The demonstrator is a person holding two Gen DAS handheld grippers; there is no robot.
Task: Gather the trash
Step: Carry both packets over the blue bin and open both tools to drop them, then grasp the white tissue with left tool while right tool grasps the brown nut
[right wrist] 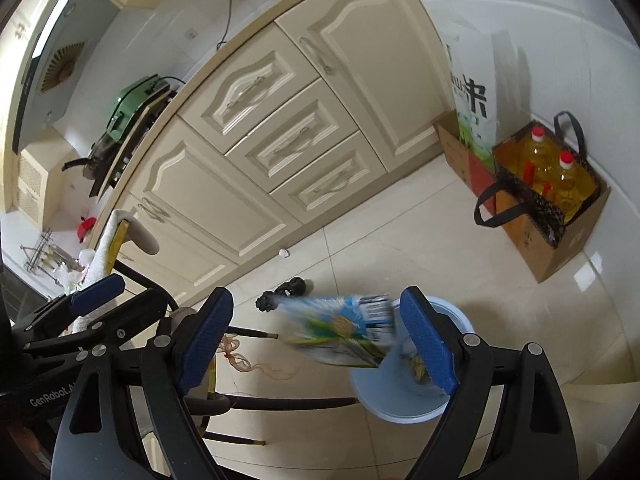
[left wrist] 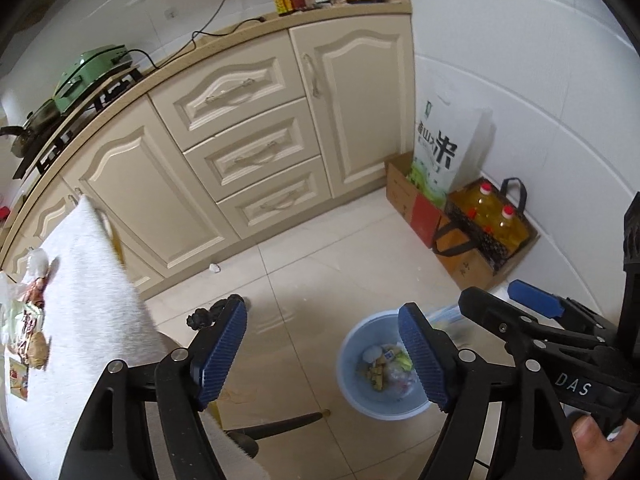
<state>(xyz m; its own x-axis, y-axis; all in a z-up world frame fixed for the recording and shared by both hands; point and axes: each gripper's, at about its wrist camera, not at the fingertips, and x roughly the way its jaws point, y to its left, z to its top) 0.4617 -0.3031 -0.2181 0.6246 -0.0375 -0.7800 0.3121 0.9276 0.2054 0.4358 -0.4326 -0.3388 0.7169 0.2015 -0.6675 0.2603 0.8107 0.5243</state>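
In the left wrist view, the left gripper (left wrist: 322, 356) is hanging over the tiled floor (left wrist: 320, 264) with its blue pads spread wide apart and gripping nothing. Below and between its fingers, a light blue trash bin (left wrist: 348, 376) is standing on the floor with scraps and wrappers lying in its bottom. The right gripper (left wrist: 536, 300) is reaching in from the right edge, just above the bin. At the left, a white cloth (left wrist: 84, 304) is covering a table, and a few snack wrappers (left wrist: 28, 320) are lying on it by the edge. A small white crumpled scrap (left wrist: 215, 267) is sitting on the floor at the foot of the cream cabinets (left wrist: 240, 132). A rice bag (left wrist: 444, 148) and a box of oil bottles (left wrist: 492, 220) are standing against the right wall.

In the right wrist view, the right gripper (right wrist: 316, 340) is also standing released, its pads far apart. A blue and green snack packet (right wrist: 340, 330) is showing blurred between the fingers, touching neither pad, just at the left rim of the trash bin (right wrist: 400, 412); whether it is resting on the rim cannot be told. The left gripper (right wrist: 96, 292) is showing at the left edge. A small black object (right wrist: 282, 292) is lying on the floor beyond the packet, and the white scrap (right wrist: 284, 253) is lying by the cabinets (right wrist: 280, 120).
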